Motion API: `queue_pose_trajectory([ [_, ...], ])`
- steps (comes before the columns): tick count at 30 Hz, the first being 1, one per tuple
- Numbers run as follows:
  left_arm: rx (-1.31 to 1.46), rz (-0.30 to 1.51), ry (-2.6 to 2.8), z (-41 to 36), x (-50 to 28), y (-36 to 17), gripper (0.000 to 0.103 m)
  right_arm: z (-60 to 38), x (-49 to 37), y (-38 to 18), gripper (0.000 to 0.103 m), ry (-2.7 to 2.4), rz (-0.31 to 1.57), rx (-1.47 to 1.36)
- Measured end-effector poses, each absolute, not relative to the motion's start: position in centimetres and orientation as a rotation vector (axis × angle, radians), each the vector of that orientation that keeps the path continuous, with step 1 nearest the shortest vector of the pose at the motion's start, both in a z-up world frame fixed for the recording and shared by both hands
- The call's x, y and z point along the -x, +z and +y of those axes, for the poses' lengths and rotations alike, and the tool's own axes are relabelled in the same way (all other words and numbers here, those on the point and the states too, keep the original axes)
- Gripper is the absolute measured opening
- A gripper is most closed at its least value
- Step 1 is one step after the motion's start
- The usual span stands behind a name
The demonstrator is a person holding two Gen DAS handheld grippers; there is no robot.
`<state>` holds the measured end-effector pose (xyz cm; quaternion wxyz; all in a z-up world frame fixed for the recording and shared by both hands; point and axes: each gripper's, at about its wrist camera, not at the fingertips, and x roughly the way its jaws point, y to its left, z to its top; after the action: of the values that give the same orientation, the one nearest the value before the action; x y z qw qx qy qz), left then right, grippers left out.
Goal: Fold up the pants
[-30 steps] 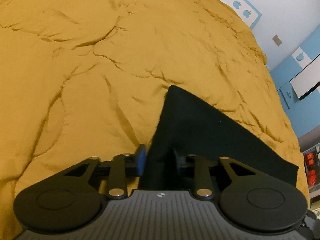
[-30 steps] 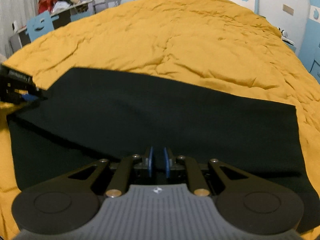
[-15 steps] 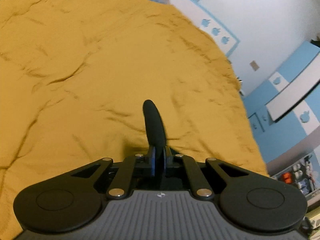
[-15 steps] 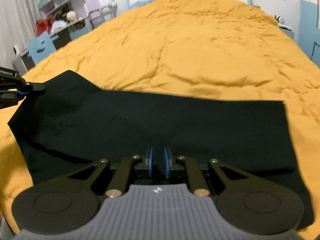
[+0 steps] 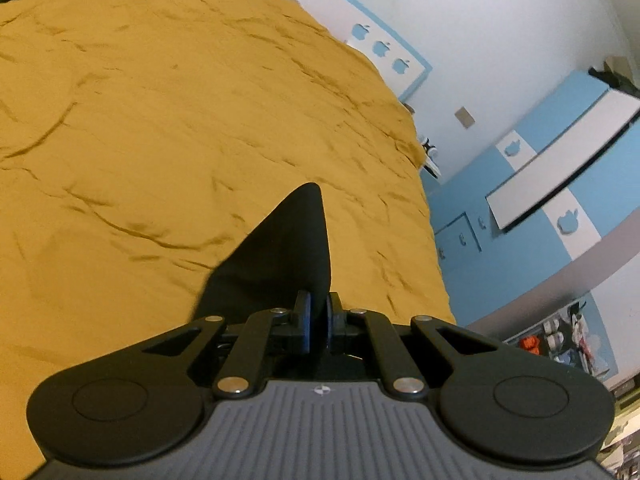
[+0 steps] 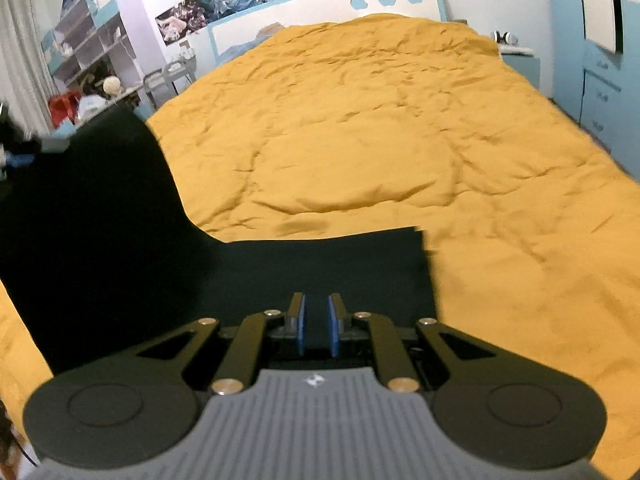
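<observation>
Here the yellow bedspread (image 6: 360, 128) is overlaid by the black pants (image 6: 120, 248), spread from 9 to 12 o'clock of the right gripper (image 6: 317, 326); both it and the left gripper (image 5: 316, 322) are clenched on the cloth.

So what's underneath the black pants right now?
Under the black pants lies the wrinkled mustard-yellow quilt, showing all around them. Where the cloth covers the quilt, nothing beneath can be seen. The pants' left end is raised off the quilt.
</observation>
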<state>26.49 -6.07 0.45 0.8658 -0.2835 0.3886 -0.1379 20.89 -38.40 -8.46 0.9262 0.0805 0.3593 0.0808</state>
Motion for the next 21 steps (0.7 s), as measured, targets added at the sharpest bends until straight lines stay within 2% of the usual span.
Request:
queue_pose_trajectory([
  [10, 0.549, 0.913, -0.332, -16.2, -27.2, -1.6, 0.007, -44.9, -18.1, -8.3, 0.009, 0.114, 0.731, -0.166],
  [21, 0.475, 1.065, -0.3, -24.8, -28.7, -7.8, 0.007, -48.3, -17.8, -9.1, 0.009, 0.092, 0.742, -0.218],
])
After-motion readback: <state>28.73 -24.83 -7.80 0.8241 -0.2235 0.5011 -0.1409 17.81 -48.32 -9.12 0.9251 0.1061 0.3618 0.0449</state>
